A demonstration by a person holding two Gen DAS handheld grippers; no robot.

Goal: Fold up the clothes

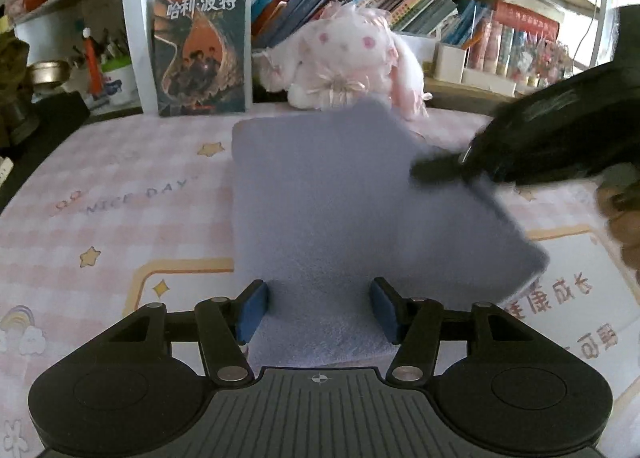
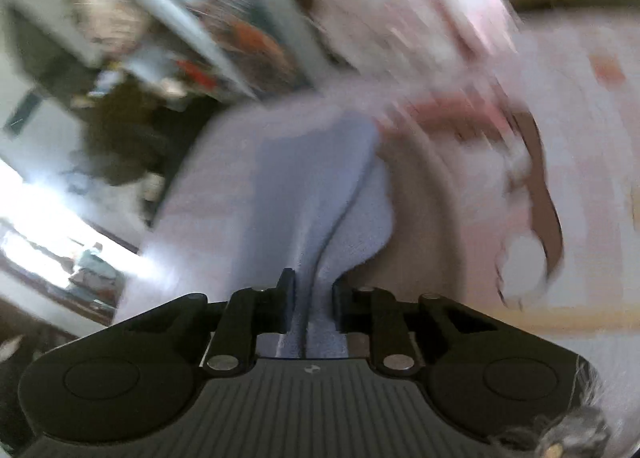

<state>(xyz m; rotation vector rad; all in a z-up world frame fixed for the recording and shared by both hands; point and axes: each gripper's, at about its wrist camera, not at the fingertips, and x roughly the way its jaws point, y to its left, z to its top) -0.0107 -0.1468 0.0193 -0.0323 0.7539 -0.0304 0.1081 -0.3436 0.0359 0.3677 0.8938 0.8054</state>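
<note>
Your left gripper (image 1: pixel 319 308) is standing wide apart, its blue pads (image 1: pixel 252 312) straddling the near edge of the lavender cloth (image 1: pixel 320 194) without pinching it. The cloth is lying on the pink checked table cover (image 1: pixel 112 194), with its right-hand side lifted off the surface and blurred. Your right gripper (image 2: pixel 313 306) is clamping narrowly on a fold of that same cloth (image 2: pixel 316 186), the fabric bunching into a ridge between its fingers; in the left wrist view that gripper (image 1: pixel 436 170) is reaching in from the right and gripping the raised edge. The right wrist view is smeared, so you are getting little detail beyond the cloth in the jaws. Behind the cloth, a pink and white plush rabbit (image 1: pixel 344 58) is sitting against the bookshelf (image 1: pixel 400 2), beside an upright book (image 1: pixel 200 46) with a dark illustrated cover.
</note>
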